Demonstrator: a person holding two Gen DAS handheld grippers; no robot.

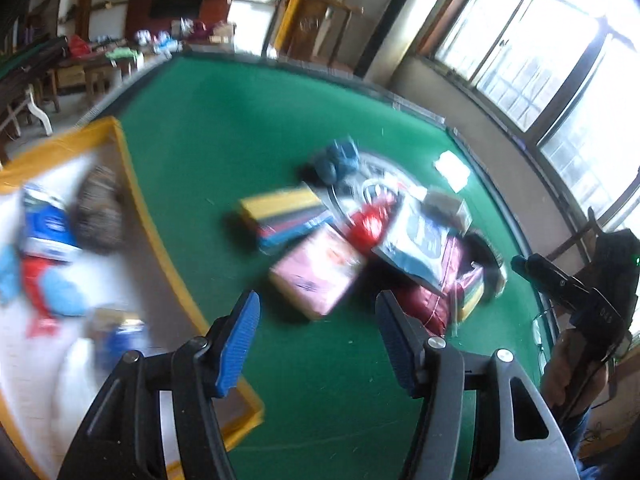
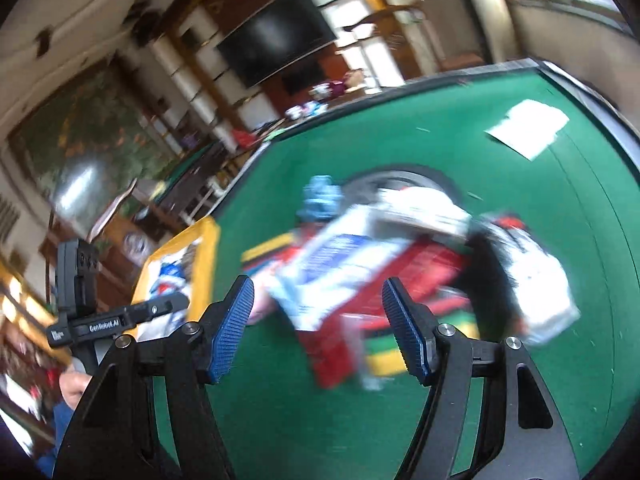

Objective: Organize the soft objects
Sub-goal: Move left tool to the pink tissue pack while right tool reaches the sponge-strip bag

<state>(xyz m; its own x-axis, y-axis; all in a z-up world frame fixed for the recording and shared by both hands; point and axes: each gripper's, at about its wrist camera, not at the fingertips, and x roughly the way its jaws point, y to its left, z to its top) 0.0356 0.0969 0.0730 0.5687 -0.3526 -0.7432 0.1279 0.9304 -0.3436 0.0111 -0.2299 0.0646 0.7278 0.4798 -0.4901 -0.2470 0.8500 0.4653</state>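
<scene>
both the left gripper [image 1: 316, 336] and the right gripper [image 2: 318, 328] are half open and empty. the pink pack [image 1: 316, 270] on the bench [image 1: 248, 136] looks light and squashy; better to pinch its near edge.

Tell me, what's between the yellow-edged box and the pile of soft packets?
Just bare green table. In the left wrist view nothing lies between the yellow-edged box and the nearest packet, the striped pack. The right wrist view shows the same green gap.

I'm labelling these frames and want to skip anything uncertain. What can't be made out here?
- Left wrist view: items in the yellow-edged bin are motion-blurred; its near part is cut off by the frame edge.
- Right wrist view: the pile is smeared, packs unreadable.
- Both views: what lies under the pile is hidden.
</scene>
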